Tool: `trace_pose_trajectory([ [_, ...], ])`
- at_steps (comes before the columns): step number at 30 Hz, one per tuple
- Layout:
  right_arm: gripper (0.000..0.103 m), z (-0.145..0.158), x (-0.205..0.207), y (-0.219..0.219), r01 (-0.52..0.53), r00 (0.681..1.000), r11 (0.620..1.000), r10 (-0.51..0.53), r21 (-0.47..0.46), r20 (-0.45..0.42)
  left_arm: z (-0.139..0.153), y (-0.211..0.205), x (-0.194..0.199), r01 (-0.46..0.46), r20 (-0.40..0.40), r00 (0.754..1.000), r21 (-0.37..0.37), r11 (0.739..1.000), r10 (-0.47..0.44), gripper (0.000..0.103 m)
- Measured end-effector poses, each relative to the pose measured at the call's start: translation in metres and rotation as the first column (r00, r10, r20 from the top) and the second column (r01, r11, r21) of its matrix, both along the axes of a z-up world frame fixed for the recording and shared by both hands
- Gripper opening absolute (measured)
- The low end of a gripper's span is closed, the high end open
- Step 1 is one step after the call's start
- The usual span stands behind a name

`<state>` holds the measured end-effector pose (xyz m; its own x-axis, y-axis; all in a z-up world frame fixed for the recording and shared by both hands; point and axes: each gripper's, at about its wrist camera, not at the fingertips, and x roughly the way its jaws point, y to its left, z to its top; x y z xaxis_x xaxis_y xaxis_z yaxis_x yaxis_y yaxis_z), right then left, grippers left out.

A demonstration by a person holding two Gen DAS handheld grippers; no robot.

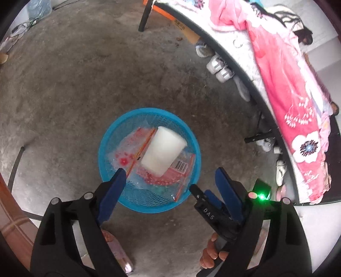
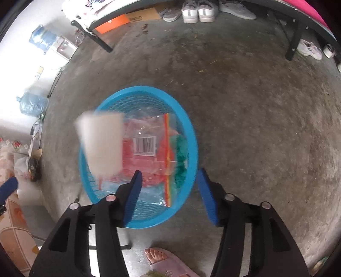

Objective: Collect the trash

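A blue mesh basket [image 1: 192, 147] stands on the concrete floor; it also shows in the right wrist view [image 2: 192, 136]. A white plastic cup [image 1: 163, 152] is over its middle, above a clear red-printed wrapper [image 1: 181, 168]. In the right wrist view the cup [image 2: 102, 144] is blurred over the basket's left rim, touching neither gripper. The wrapper [image 2: 147, 149] and something green [image 2: 182, 157] lie in the basket. My left gripper [image 1: 170, 181] is open and empty over the basket's near edge. My right gripper [image 2: 169, 181] is open and empty, also above the near edge.
A bed frame with pink bedding [image 1: 283, 81] runs along the right. Several shoes [image 1: 219, 68] lie under it, also in the right wrist view [image 2: 198, 9]. Water bottles [image 2: 32, 105] and cables stand by the left wall. A sandalled foot [image 2: 162, 258] is near.
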<state>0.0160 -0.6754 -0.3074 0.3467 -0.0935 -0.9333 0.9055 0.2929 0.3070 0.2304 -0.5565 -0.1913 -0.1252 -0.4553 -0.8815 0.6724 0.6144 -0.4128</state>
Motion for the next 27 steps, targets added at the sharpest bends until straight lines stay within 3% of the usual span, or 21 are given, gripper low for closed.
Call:
trace_pose_trajectory([
  [8,0.058,0.024,-0.020,0.001,0.005,1.000,0.997,-0.003,-0.077,0.025,0.049,0.028,-0.001,-0.028,0.036,0.999,-0.110,0.994,0.032,0.082],
  [14,0.064,0.066,-0.029,0.018,-0.032,0.997,0.986,0.044,-0.165,0.071,0.103,0.067,-0.009,-0.030,0.104,0.993,-0.209,0.977,0.053,0.083],
  [22,0.066,0.136,-0.037,0.056,-0.131,0.977,0.946,0.173,-0.296,0.123,0.180,0.157,-0.019,-0.086,0.190,0.969,-0.341,0.936,0.158,0.084],
  [27,0.069,0.187,-0.040,0.089,-0.196,0.952,0.898,0.270,-0.393,0.142,0.219,0.224,-0.031,-0.127,0.247,0.938,-0.408,0.904,0.243,0.086],
])
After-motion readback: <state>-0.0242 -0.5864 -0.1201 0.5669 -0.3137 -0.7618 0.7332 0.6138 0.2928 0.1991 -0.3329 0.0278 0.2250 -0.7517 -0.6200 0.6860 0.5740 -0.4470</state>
